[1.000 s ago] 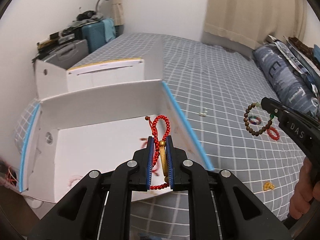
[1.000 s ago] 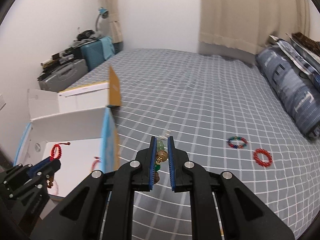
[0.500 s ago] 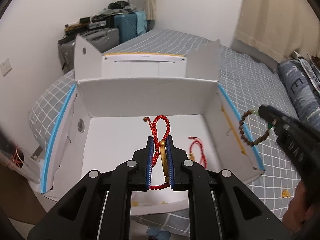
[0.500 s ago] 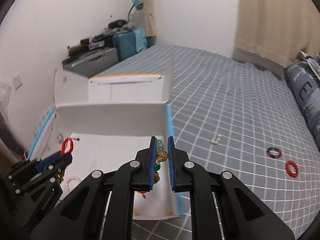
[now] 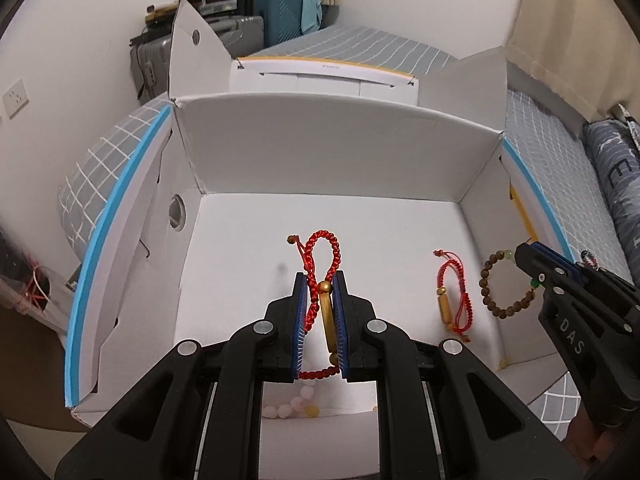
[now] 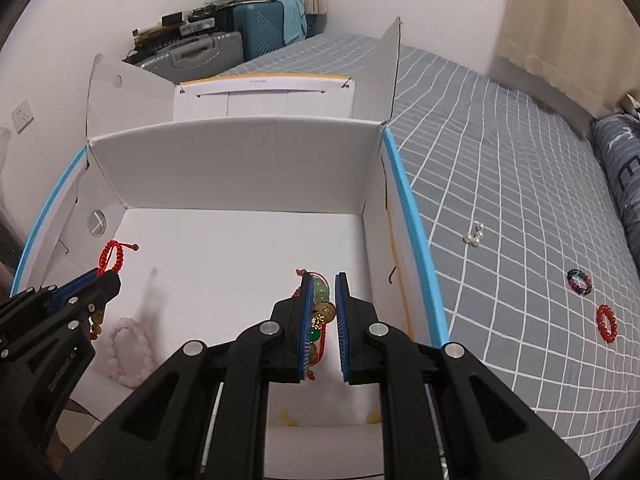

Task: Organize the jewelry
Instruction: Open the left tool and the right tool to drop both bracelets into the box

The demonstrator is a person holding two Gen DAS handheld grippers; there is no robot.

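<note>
Over the checked bed (image 6: 500, 152) I hold both loads above the open white cardboard box (image 5: 340, 152), where a red cord bracelet (image 5: 454, 300) and pink beads (image 6: 128, 344) already lie. My left gripper (image 5: 320, 320) pinches a braided red bracelet (image 5: 320, 252); my right gripper (image 6: 322, 320) clamps a wooden bead bracelet (image 5: 496, 284). Pearl earrings (image 6: 475, 236) and two bead rings (image 6: 580, 282) wait on the bed.

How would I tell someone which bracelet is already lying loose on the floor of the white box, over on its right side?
Find the open white cardboard box with blue-edged flaps on the grey checked bed. On its floor, toward the right wall, lies a red cord bracelet with one long gold tube bead. Unlike the similar red one pinched in the tongs, nothing grips it.
</note>
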